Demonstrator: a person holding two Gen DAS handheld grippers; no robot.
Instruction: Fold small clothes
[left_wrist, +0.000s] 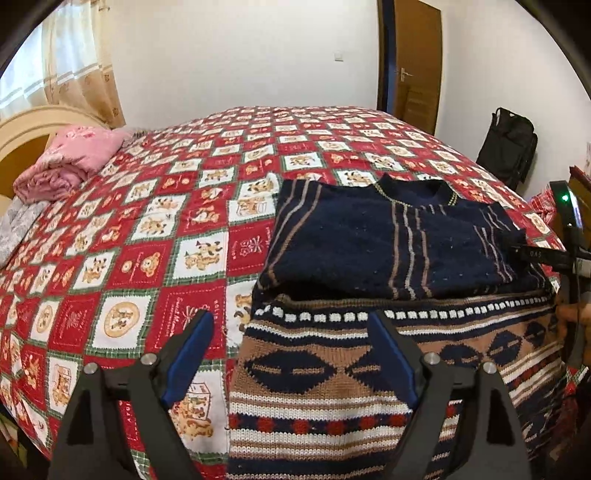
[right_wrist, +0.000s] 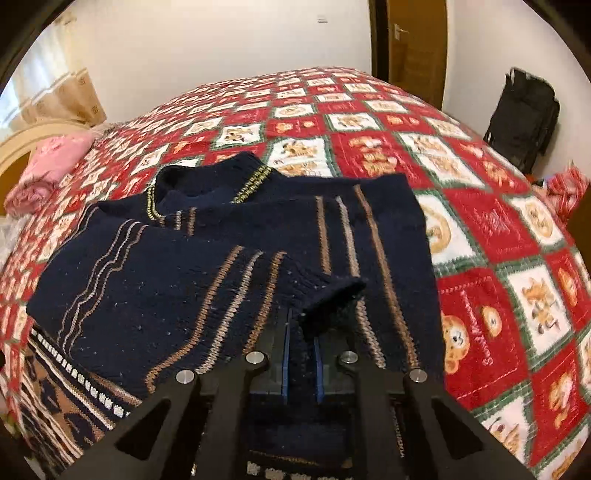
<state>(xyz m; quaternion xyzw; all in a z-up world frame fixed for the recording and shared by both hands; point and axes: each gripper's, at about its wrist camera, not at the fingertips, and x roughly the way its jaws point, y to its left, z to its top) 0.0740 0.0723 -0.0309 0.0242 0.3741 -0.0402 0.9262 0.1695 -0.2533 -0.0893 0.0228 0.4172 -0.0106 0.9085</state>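
Note:
A navy knitted sweater (left_wrist: 388, 251) with tan and white stripes and a patterned lower band (left_wrist: 332, 387) lies on the bed, its sleeves folded across the chest. My left gripper (left_wrist: 291, 332) is open and empty, above the sweater's lower left edge. My right gripper (right_wrist: 301, 325) is shut on the cuff of the right sleeve (right_wrist: 332, 299), holding it over the sweater's chest (right_wrist: 184, 277). The right gripper also shows at the right edge of the left wrist view (left_wrist: 524, 247).
The bed has a red, white and green patchwork bedspread (left_wrist: 147, 221). A pink folded blanket (left_wrist: 70, 162) lies by the headboard at far left. A black bag (left_wrist: 511, 144) stands against the wall on the right, beside a wooden door (left_wrist: 417, 62).

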